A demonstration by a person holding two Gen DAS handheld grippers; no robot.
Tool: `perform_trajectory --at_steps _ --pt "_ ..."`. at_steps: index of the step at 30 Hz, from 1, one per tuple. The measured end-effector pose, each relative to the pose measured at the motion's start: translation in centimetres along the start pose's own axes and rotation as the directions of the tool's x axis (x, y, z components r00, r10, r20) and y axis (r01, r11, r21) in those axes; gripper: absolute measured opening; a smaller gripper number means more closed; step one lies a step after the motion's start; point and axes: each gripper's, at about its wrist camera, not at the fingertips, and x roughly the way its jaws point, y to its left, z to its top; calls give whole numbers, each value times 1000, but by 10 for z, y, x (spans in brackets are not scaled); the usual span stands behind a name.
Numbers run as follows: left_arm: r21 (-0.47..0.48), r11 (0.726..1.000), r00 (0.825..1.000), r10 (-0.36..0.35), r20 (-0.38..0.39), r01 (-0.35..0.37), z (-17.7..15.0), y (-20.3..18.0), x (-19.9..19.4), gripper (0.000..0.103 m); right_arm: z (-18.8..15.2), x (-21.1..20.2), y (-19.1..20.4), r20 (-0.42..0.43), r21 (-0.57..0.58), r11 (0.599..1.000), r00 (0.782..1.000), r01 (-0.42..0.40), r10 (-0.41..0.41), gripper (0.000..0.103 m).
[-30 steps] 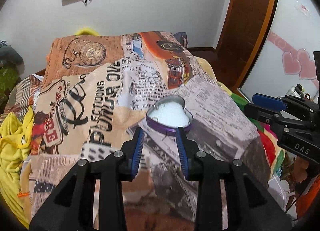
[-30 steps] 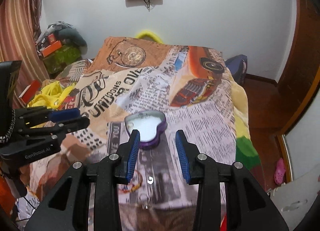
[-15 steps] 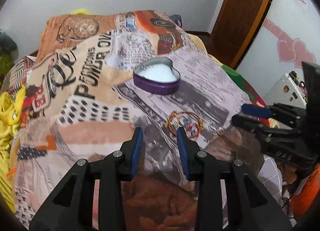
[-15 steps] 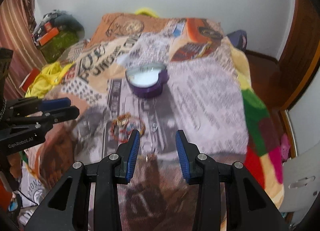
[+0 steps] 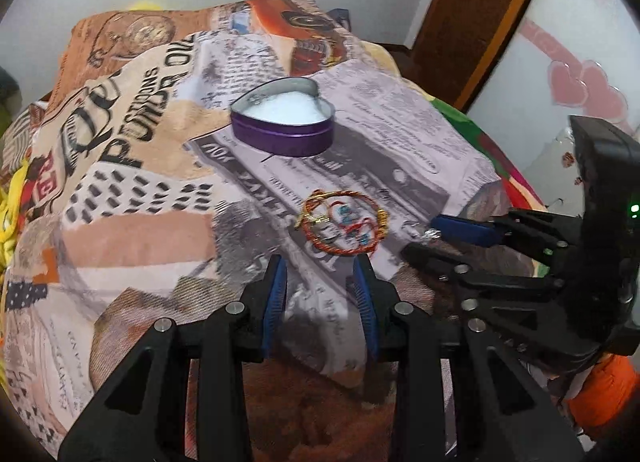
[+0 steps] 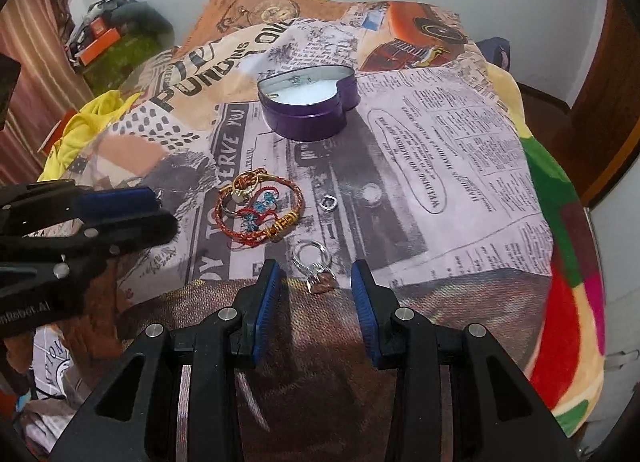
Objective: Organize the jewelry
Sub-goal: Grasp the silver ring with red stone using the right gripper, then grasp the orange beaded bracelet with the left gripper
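Note:
A purple heart-shaped tin [image 5: 282,125] with white padding stands open on the printed blanket; it also shows in the right wrist view [image 6: 309,104]. A pile of red and gold bracelets [image 5: 343,223] lies nearer me, also seen in the right wrist view [image 6: 260,210]. A silver ring with a charm [image 6: 314,265] lies just ahead of my right gripper [image 6: 316,276], which is open and empty. A small silver ring [image 6: 329,202] lies further on. My left gripper [image 5: 320,274] is open and empty, just short of the bracelets.
The printed blanket [image 6: 460,166] covers a bed. Yellow cloth [image 6: 80,130] lies at its left side, and a wooden door [image 5: 480,22] stands at the right. The right gripper [image 5: 520,254] reaches in from the right in the left wrist view.
Both grippers have pulled back and tilted down from the tin toward the near edge of the bed. The bracelets and rings have come into view. Both stay open.

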Motion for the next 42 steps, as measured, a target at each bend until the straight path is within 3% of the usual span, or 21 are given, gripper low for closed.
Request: perform_trajectory --at_steps 3,4,5,13,21,28,30,32,42 --pt "19 1000 1000 -22 -2 22 3 -6 3 34 0 0 2 16 -4 1000 1000 -10 10 30" --pt "27 999 1000 -25 -1 25 5 -8 4 34 -1 0 2 19 -9 1000 1000 -12 12 21" --pt "34 999 1000 -29 -1 29 6 -10 5 34 -1 0 2 20 -13 1000 1000 -10 10 17" --pt "69 995 997 -73 -7 73 18 -30 18 34 -3 -10 -14 43 34 999 999 -1 -1 17" --pt "110 992 997 -65 -38 69 23 -45 41 17 -5 -22 -40 61 104 994 997 31 -37 17" --pt "90 995 997 -38 -65 44 23 -40 54 14 -5 -26 -46 72 126 992 997 24 -33 17" --pt "83 996 998 -34 -60 39 22 -39 56 9 -5 -27 -45 74 123 992 997 20 -29 17" --pt "73 997 998 -29 -57 33 23 -37 55 5 -5 -29 -42 79 119 993 997 18 -27 17" --pt "37 998 999 -48 16 47 26 -31 22 5 1 -49 -37 118 110 994 992 25 -38 17"
